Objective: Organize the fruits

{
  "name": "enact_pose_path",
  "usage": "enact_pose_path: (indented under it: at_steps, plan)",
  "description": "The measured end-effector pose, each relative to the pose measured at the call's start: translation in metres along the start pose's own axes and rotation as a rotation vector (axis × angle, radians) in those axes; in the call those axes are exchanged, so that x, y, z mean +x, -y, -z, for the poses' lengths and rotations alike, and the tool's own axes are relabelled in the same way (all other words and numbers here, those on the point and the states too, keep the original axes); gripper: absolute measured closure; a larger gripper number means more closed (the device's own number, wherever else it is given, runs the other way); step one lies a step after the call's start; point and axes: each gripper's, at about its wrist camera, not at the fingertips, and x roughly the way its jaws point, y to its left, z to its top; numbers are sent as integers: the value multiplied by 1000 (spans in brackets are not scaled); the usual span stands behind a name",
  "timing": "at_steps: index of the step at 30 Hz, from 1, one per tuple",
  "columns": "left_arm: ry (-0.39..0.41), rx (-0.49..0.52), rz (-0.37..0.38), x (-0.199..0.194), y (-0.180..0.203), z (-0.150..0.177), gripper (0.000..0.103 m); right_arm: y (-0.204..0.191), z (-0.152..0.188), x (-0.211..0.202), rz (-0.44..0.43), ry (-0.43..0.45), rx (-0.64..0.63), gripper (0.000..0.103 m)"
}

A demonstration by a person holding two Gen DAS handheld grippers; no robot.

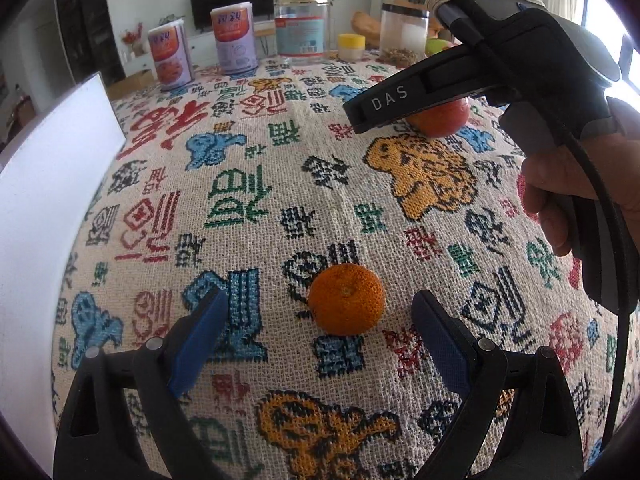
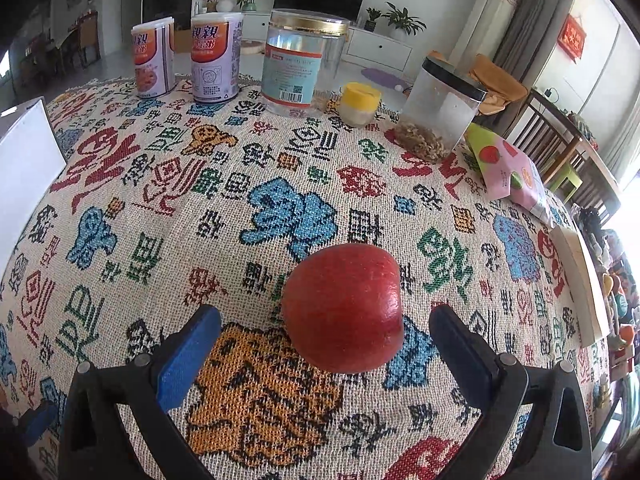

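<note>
A small orange mandarin [image 1: 346, 299] lies on the patterned tablecloth [image 1: 280, 160] between the blue pads of my left gripper [image 1: 320, 302]. That gripper is open and neither pad touches the fruit. In the right wrist view a red apple [image 2: 344, 308] rests on the cloth between the fingers of my right gripper [image 2: 326, 318], also open, with gaps on both sides. From the left wrist view, the right gripper's black finger [image 1: 384, 104], held by a hand [image 1: 560, 200], covers part of the apple [image 1: 442, 120].
A white box [image 1: 48, 200] stands along the left edge. At the far side stand two purple cans [image 2: 214, 60], a clear jar with a gold lid [image 2: 300, 60], a yellow-lidded pot [image 2: 360, 104] and a black-lidded canister [image 2: 440, 108]. A pink packet [image 2: 512, 176] lies right.
</note>
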Motion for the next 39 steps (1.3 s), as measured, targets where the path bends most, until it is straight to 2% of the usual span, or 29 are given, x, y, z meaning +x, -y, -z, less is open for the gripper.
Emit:
enact_pose_path:
  at_steps: [1, 2, 3, 4, 5, 9, 13, 15, 18, 19, 20, 22, 24, 26, 29, 35, 37, 39]
  plan:
    - [0, 0, 0, 0, 0, 0, 8, -2, 0, 5, 19, -9, -11, 1]
    - [0, 0, 0, 0, 0, 0, 8, -1, 0, 9, 34, -19, -14, 6]
    - [0, 0, 0, 0, 0, 0, 8, 1, 0, 12, 48, -27, -5, 33]
    - [0, 0, 0, 0, 0, 0, 8, 5, 1, 12, 78, -35, 8, 42]
    - [0, 0, 0, 0, 0, 0, 8, 9, 3, 12, 66, -30, 28, 45]
    - [0, 0, 0, 0, 0, 1, 8, 34, 11, 7, -36, -29, 136, 47]
    - [0, 0, 0, 0, 0, 0, 8, 72, 35, -5, -235, -53, 323, 47]
    - [0, 0, 0, 0, 0, 0, 8, 94, 59, -13, -397, -74, 443, 47]
    - [0, 0, 0, 0, -1, 0, 8, 124, 109, -24, -690, -125, 649, 47]
    - [0, 0, 0, 0, -1, 1, 8, 129, 125, -27, -753, -137, 685, 47]
    - [0, 0, 0, 0, 0, 0, 8, 133, 139, -29, -794, -146, 705, 47]
    - [0, 0, 0, 0, 0, 0, 8, 138, 163, -28, -821, -175, 720, 47]
    - [0, 0, 0, 0, -1, 1, 8, 144, 177, -27, -860, -148, 742, 47]
    - [0, 0, 0, 0, 0, 0, 8, 154, 181, -29, -860, -130, 767, 44]
    - [0, 0, 0, 1, 0, 1, 8, 168, 184, -35, -803, -78, 793, 38]
    - [0, -4, 9, 1, -1, 1, 9, 174, 181, -50, -692, -29, 743, 38]
    - [3, -19, 55, -1, -7, 1, 8, 179, 187, -62, -640, 17, 732, 37]
    - [3, -35, 140, -6, -17, 2, 8, 182, 194, -82, -528, 74, 700, 24]
